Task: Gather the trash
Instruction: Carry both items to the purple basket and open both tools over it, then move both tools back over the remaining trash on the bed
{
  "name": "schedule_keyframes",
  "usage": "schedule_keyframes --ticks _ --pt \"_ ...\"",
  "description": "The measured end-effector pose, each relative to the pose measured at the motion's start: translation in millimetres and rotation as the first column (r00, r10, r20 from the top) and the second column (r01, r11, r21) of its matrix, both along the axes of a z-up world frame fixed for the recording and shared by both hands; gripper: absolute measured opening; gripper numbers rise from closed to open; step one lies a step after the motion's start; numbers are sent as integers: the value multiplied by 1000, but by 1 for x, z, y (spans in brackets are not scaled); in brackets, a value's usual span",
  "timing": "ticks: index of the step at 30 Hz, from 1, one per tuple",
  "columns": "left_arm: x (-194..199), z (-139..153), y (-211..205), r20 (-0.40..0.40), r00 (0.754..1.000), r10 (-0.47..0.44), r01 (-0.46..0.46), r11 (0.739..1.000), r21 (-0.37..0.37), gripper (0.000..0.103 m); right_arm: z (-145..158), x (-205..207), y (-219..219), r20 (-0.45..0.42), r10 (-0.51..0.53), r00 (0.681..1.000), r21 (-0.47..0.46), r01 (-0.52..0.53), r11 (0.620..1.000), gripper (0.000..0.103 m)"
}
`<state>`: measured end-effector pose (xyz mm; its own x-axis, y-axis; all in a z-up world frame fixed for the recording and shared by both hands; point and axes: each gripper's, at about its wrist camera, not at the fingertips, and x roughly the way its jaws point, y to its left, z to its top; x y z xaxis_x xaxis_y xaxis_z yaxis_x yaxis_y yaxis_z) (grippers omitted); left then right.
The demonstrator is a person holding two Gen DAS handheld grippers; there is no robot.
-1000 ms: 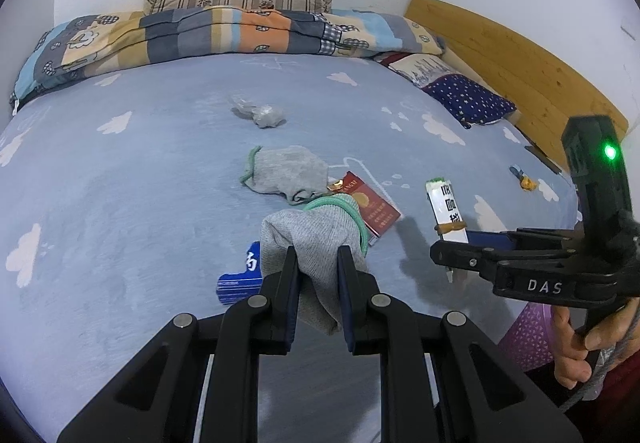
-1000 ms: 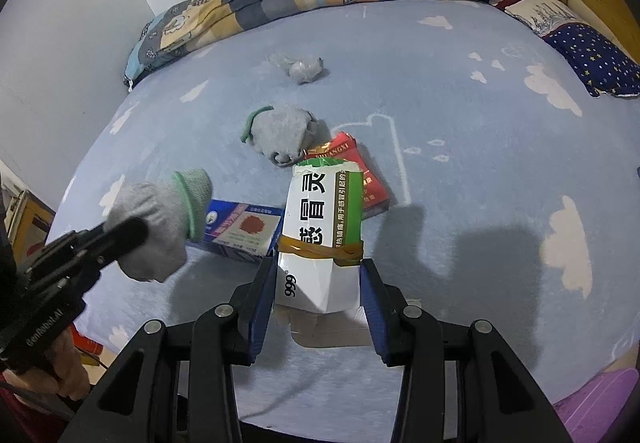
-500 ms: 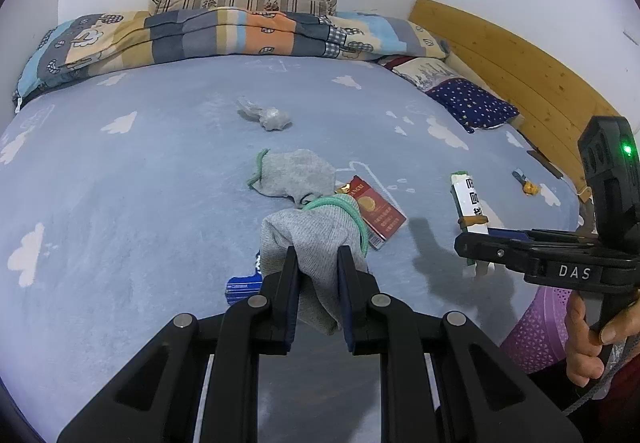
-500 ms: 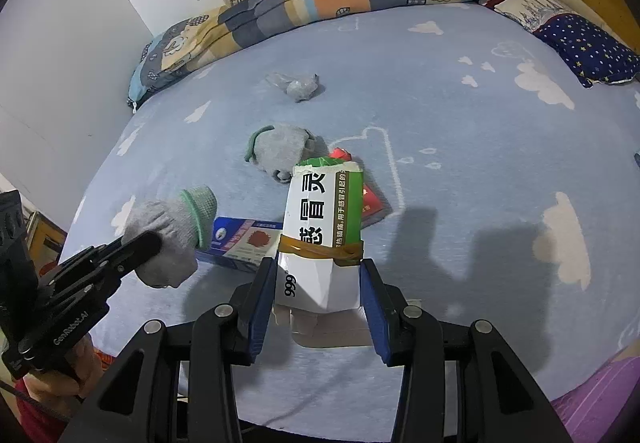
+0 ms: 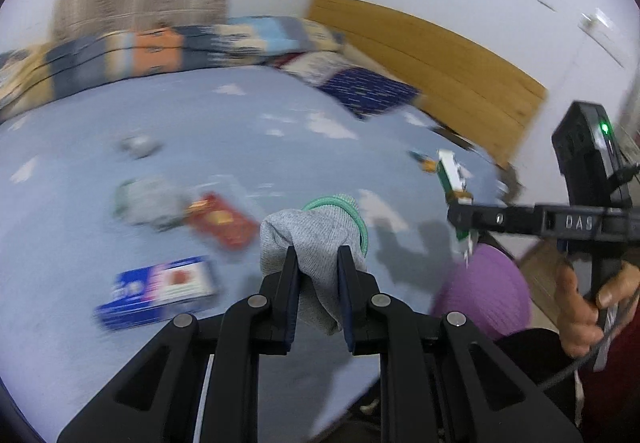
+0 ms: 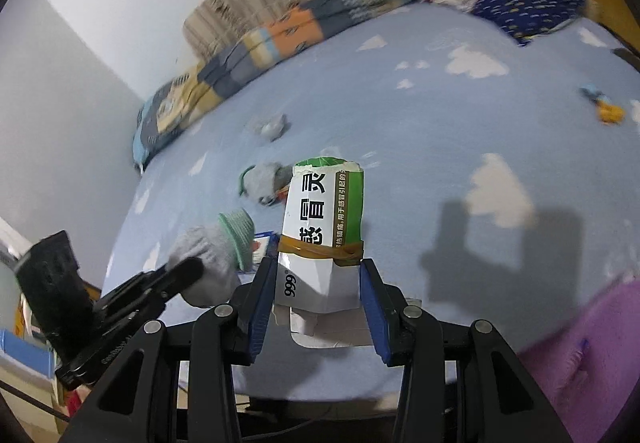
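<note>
My left gripper (image 5: 317,257) is shut on a grey sock with a green cuff (image 5: 320,227), held above the blue bed; it also shows in the right wrist view (image 6: 208,263). My right gripper (image 6: 318,267) is shut on a white and green medicine box (image 6: 322,227) with a brown band; the box shows in the left wrist view (image 5: 452,179). On the bed lie a second grey sock (image 5: 148,199), a red packet (image 5: 224,219), a blue box (image 5: 160,285) and a crumpled grey wad (image 6: 272,127).
A purple bag (image 5: 484,291) sits off the bed's near right edge, also in the right wrist view (image 6: 580,327). Pillows and a folded quilt (image 6: 280,31) lie at the far end. A wooden headboard (image 5: 432,55) runs along the right. A small orange item (image 6: 608,113) lies at the right.
Both grippers have swung right and back toward the bed's near right edge, still holding the sock and the box. The purple bag has come into view. The view is motion blurred.
</note>
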<state>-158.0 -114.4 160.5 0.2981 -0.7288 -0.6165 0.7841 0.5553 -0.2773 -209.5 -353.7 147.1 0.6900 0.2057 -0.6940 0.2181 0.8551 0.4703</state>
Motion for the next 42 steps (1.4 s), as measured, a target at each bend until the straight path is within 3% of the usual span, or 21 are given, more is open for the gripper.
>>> schedule_keyframes --ticks 5,8,15,17,18,19,20,22,27,31,35,42 --pt "-45 11 -74 10 978 -208 207 978 17 17 16 -77 -52 22 -152 988 -47 153 987 45" --pt "-81 17 -122 32 940 -338 337 941 35 17 12 -127 -84 1 -263 965 -41 262 964 45" --pt "-157 15 -212 21 817 -577 571 813 117 18 -15 -216 -139 -74 -449 891 -6 450 893 45" --pt "-170 10 -229 12 804 -595 588 796 143 19 -23 -228 -151 -91 -473 876 9 476 879 46" --pt "-174 7 -237 -4 802 -597 590 792 158 27 -27 -232 -155 -101 -484 869 18 488 873 46" --pt "-177 4 -243 -23 802 -597 592 789 165 37 -31 -236 -159 -105 -498 861 29 503 864 46" --pt "-179 2 -249 -32 804 -594 591 790 164 39 -33 -235 -161 -109 -505 856 31 511 859 46" --pt "-179 0 -254 -38 812 -583 580 797 170 41 -40 -240 -168 -134 -525 841 29 532 846 54" --pt "-163 5 -232 -25 843 -537 534 832 152 43 -40 -251 -174 -130 -541 831 17 548 836 55" --pt "-146 10 -197 -3 887 -462 459 878 134 50 -34 -243 -167 -101 -509 855 30 514 857 55" --pt "-125 5 -153 12 923 -384 378 914 145 51 -28 -214 -150 -86 -442 893 29 446 895 55" --pt "-90 -14 -82 -14 965 -261 259 950 174 51 -10 -146 -104 -59 -292 955 -6 292 956 55"
